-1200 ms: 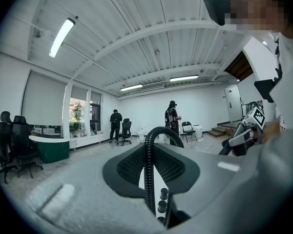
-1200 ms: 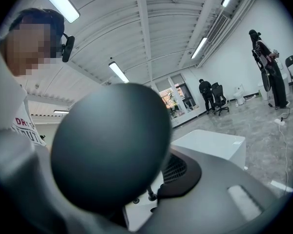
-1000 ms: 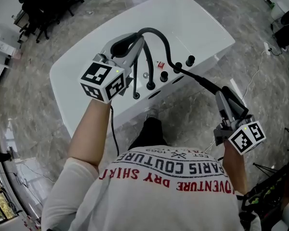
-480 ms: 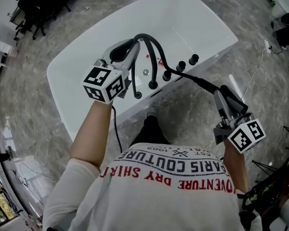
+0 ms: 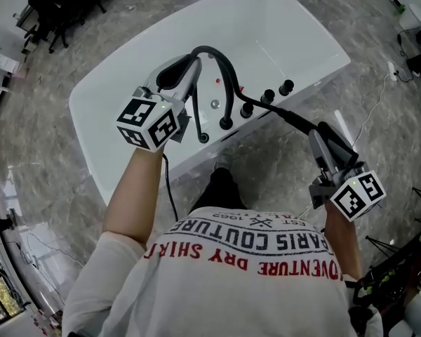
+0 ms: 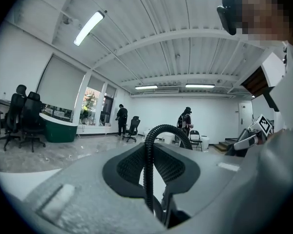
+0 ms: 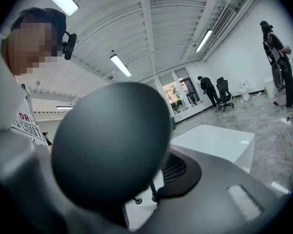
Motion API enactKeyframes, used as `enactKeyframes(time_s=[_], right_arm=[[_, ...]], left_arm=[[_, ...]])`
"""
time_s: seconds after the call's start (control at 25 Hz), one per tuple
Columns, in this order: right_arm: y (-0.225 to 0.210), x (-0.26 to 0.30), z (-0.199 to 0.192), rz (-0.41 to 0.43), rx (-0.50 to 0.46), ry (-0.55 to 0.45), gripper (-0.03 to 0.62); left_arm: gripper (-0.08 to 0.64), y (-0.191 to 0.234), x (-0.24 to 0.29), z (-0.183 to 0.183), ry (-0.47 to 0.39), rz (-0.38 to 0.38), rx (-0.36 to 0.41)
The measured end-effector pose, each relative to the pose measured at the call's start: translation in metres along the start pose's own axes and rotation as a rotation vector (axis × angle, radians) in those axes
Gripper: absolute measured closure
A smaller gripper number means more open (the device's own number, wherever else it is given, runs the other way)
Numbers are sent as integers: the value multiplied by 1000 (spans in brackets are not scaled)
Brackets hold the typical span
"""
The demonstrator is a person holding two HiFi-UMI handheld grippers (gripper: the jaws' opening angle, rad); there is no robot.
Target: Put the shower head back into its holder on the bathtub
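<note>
A person stands at the near side of a big white bathtub on a grey stone floor and holds a claw in each hand.

The left claw is over the near edge of the tub. It is clenched on a black ribbed hose. In the left gripper view the hose runs straight up between the two jaws and curls over at the top. From the head view, the hose makes a tall loop above the tub. Then it drops to the near edge and runs off to the right.

The right claw is near and to the right, out past the tub's edge and over the floor. It is grasping a round black shower head. In the right gripper view the shower head fills the space between the jaws, which stand wide around it. The tub sits just beyond it.

A row of small black knobs stands along the near edge of the tub, with a small shiny silver disc beside them. I cannot tell which part is the holder.

Far across the room, in the left gripper view, there is a dark green tub and some black office chairs. Two people stand there too.
</note>
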State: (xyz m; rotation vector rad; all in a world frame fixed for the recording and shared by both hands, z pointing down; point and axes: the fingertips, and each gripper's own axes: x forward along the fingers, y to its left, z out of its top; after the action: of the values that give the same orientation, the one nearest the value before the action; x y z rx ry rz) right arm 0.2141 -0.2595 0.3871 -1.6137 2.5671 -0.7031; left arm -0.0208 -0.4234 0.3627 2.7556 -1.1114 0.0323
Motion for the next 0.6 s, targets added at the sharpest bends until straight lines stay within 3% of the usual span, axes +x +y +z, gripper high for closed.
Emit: enactKeyframes(time_s=[0.16, 0.4, 0.6], right_arm=[[1, -2, 1, 0, 1, -4, 456], [0, -7, 8, -1, -1, -30, 456], [-7, -12, 8, -21, 3, -30, 456]], left_arm=[[505, -4, 9, 10, -6, -13, 43], [503, -14, 21, 22, -52, -40, 39], [503, -17, 28, 6, -40, -43, 27]])
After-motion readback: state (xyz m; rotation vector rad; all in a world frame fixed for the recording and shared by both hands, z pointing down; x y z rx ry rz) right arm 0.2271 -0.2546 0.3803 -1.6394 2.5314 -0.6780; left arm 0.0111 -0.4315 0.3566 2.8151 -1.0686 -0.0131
